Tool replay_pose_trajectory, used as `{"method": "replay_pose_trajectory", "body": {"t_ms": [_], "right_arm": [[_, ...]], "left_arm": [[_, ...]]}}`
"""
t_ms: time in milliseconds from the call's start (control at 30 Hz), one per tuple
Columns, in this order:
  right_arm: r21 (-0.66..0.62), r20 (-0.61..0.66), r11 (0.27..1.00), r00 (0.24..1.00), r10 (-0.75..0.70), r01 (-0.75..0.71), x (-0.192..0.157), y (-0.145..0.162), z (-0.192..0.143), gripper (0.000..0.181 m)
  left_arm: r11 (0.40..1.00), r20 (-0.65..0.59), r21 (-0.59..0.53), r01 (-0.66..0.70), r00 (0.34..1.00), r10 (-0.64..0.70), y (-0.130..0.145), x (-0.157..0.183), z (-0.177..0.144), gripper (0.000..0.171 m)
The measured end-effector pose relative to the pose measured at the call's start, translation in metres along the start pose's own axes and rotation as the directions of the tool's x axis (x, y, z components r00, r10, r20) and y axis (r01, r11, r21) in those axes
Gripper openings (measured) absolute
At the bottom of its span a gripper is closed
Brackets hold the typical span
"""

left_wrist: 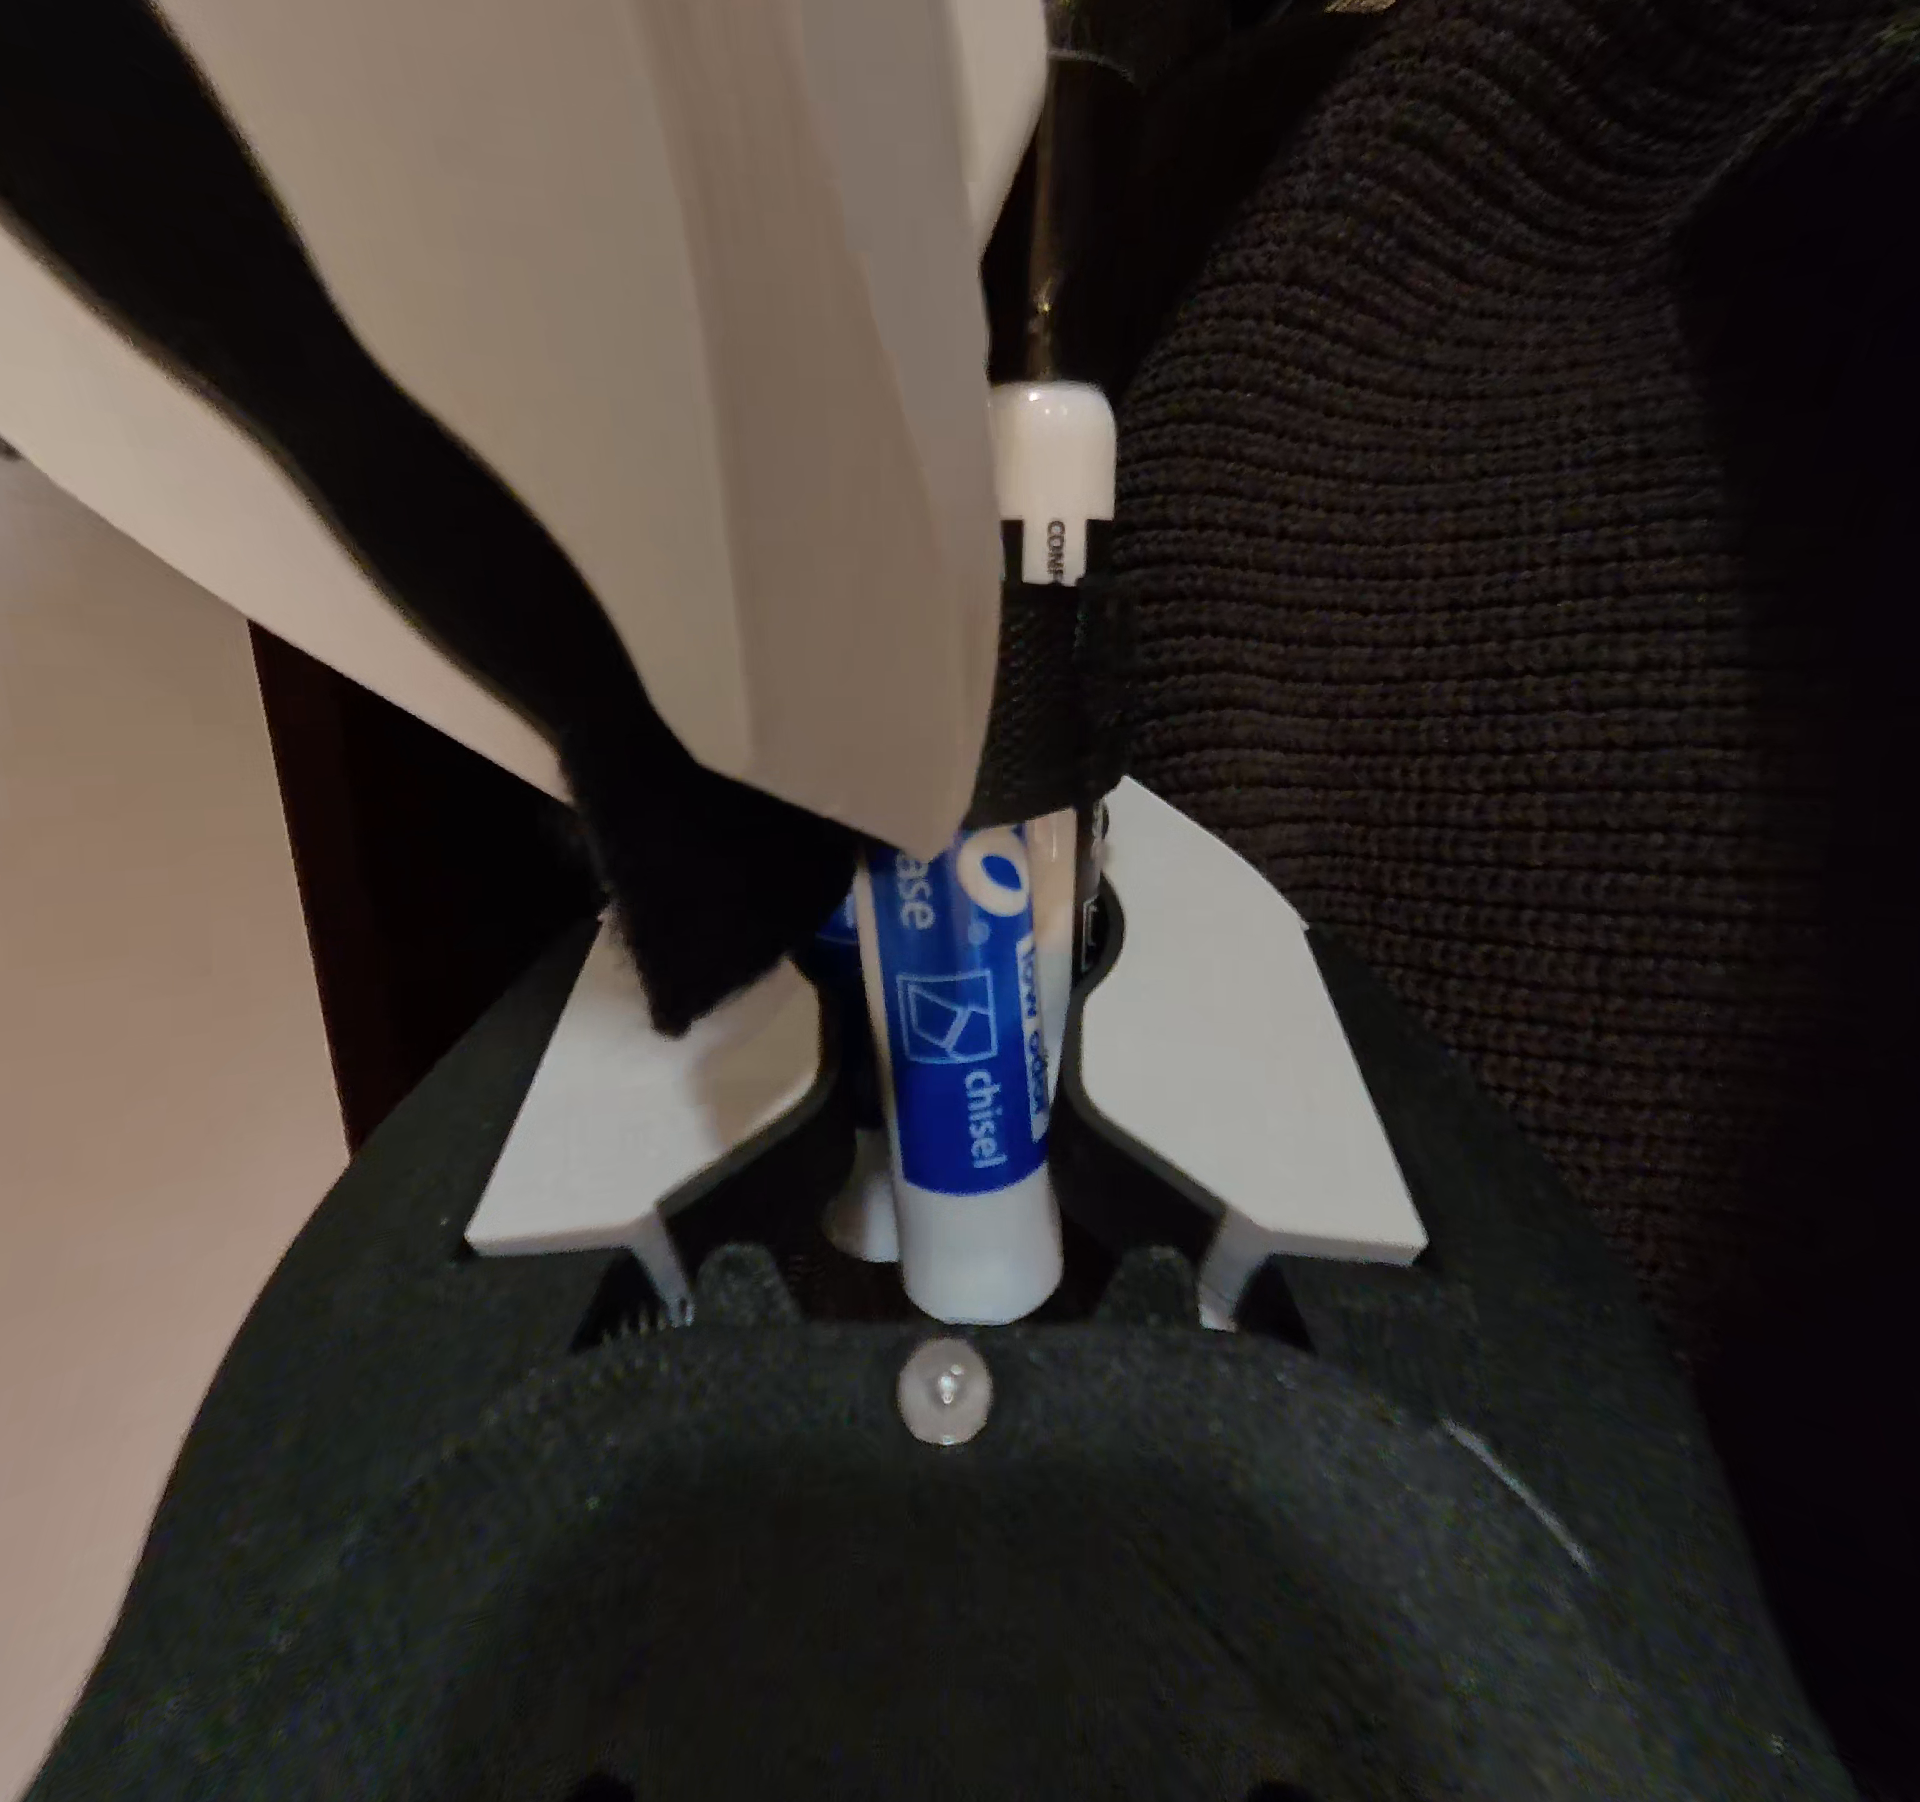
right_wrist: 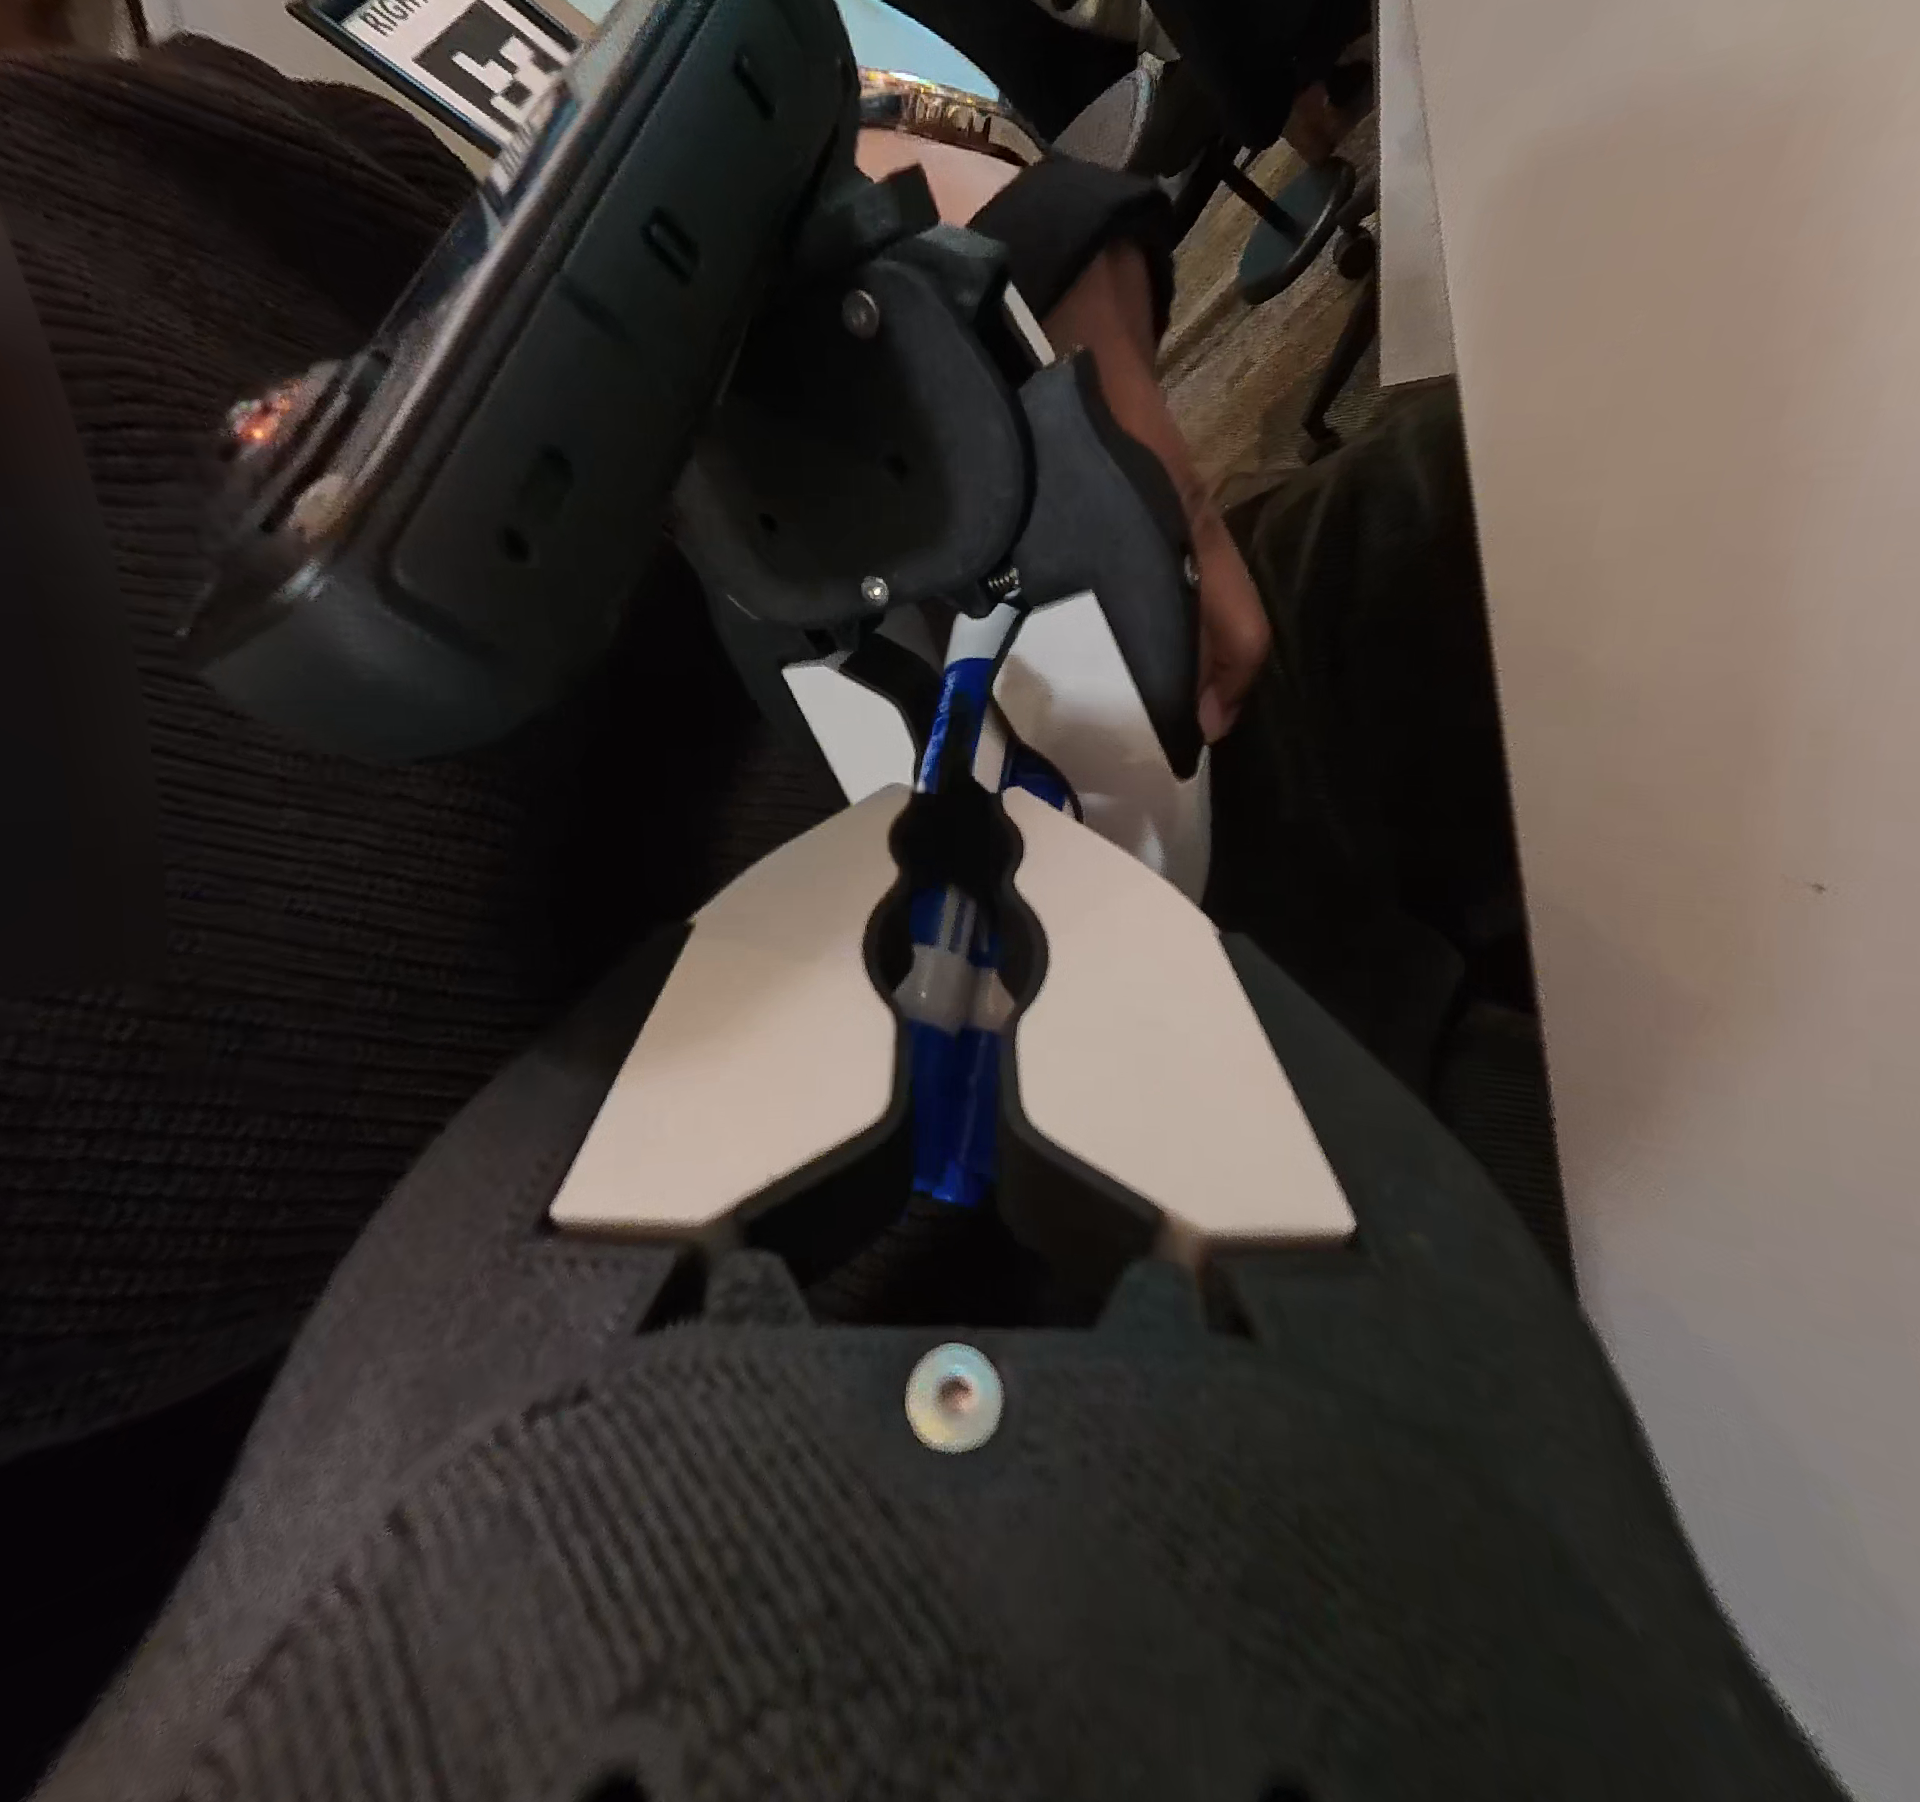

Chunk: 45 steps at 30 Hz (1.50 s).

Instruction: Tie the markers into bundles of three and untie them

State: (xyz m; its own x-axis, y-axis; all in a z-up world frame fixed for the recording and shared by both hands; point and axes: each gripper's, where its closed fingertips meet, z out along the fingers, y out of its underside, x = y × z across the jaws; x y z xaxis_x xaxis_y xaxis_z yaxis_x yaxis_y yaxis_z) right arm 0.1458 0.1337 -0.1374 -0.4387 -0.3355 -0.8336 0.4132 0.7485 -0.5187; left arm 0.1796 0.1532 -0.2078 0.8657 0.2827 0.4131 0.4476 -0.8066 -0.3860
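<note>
Blue-and-white marker [left_wrist: 977,1077] clamped between left gripper [left_wrist: 951,1004] fingers, barrel end toward camera. Right gripper [right_wrist: 951,879] closed on same marker's [right_wrist: 951,1014] far end. Other markers alongside. Black knit sleeve [left_wrist: 1455,609] right of left claw. Keep both grips firm, aligned along barrel; avoid twisting.

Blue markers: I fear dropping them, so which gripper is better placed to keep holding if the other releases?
Left, probably. The blue markers lie deep between the fingers of the left gripper, butt ends near its base; the right gripper only pinches them at its tips.
</note>
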Motion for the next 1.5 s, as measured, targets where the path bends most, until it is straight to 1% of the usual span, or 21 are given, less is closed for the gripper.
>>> {"method": "replay_pose_trajectory", "body": {"t_ms": [133,233,367,533,600,667,700,833,900,1000,1100,1200,1267,1300,1400,1500], "right_arm": [[-0.016,-0.044,0.999,0.999,-0.032,0.031,0.003,0.000,0.001,0.006],[-0.027,-0.069,0.998,0.996,-0.057,0.055,0.004,0.000,0.002,0.005],[-0.031,-0.135,0.993,0.984,-0.119,0.116,0.006,-0.004,0.004,0.005],[-0.022,-0.162,0.989,0.975,-0.150,0.148,0.007,-0.009,0.004,0.005],[-0.012,-0.179,0.985,0.969,-0.169,0.170,0.007,-0.011,0.002,0.005],[0.003,-0.194,0.983,0.964,-0.182,0.186,0.007,-0.016,-0.002,0.005],[0.017,-0.201,0.982,0.962,-0.184,0.191,0.007,-0.018,-0.004,0.005],[0.055,-0.270,0.976,0.944,-0.191,0.213,0.015,-0.026,-0.019,0.004],[0.079,-0.311,0.971,0.932,-0.189,0.224,0.021,-0.032,-0.030,0.004],[0.128,-0.380,0.962,0.908,-0.179,0.243,0.030,-0.041,-0.049,0.004],[0.162,-0.496,0.952,0.855,-0.151,0.262,0.046,-0.048,-0.072,0.004],[0.196,-0.590,0.937,0.798,-0.121,0.288,0.058,-0.055,-0.092,0.004],[0.199,-0.641,0.929,0.759,-0.118,0.313,0.063,-0.058,-0.100,0.004],[0.190,-0.664,0.925,0.737,-0.126,0.329,0.065,-0.059,-0.102,0.004],[0.165,-0.692,0.913,0.704,-0.162,0.373,0.064,-0.063,-0.100,0.004],[0.151,-0.674,0.914,0.715,-0.184,0.377,0.062,-0.062,-0.091,0.004]], "left_arm": [[1.000,-0.006,-0.013,0.007,1.000,-0.007,0.003,0.000,0.000,0.047],[1.000,-0.001,-0.020,0.010,1.000,-0.010,0.004,0.000,-0.001,0.048],[1.000,0.015,-0.027,0.016,1.000,-0.016,0.008,-0.004,-0.004,0.047],[0.999,0.023,-0.017,0.029,0.999,-0.029,0.008,-0.007,-0.008,0.047],[0.999,0.054,0.002,0.044,0.998,-0.044,0.006,-0.013,-0.010,0.050],[0.996,0.104,0.040,0.077,0.991,-0.081,0.003,-0.023,-0.016,0.067],[0.994,0.111,0.062,0.093,0.989,-0.099,0.002,-0.026,-0.020,0.071],[0.971,0.142,0.191,0.145,0.975,-0.173,-0.005,-0.043,-0.043,0.081],[0.946,0.150,0.274,0.172,0.964,-0.219,-0.008,-0.052,-0.060,0.080],[0.893,0.183,0.400,0.208,0.936,-0.300,-0.008,-0.073,-0.087,0.080],[0.825,0.211,0.512,0.240,0.895,-0.392,-0.003,-0.097,-0.108,0.080],[0.745,0.168,0.610,0.270,0.875,-0.455,-0.004,-0.110,-0.117,0.078],[0.705,0.124,0.638,0.310,0.862,-0.491,-0.004,-0.115,-0.115,0.076],[0.695,0.104,0.641,0.326,0.860,-0.499,-0.004,-0.116,-0.113,0.076],[0.699,0.095,0.639,0.322,0.868,-0.487,-0.005,-0.117,-0.106,0.074],[0.718,0.129,0.640,0.273,0.884,-0.450,-0.007,-0.115,-0.104,0.074]]}}
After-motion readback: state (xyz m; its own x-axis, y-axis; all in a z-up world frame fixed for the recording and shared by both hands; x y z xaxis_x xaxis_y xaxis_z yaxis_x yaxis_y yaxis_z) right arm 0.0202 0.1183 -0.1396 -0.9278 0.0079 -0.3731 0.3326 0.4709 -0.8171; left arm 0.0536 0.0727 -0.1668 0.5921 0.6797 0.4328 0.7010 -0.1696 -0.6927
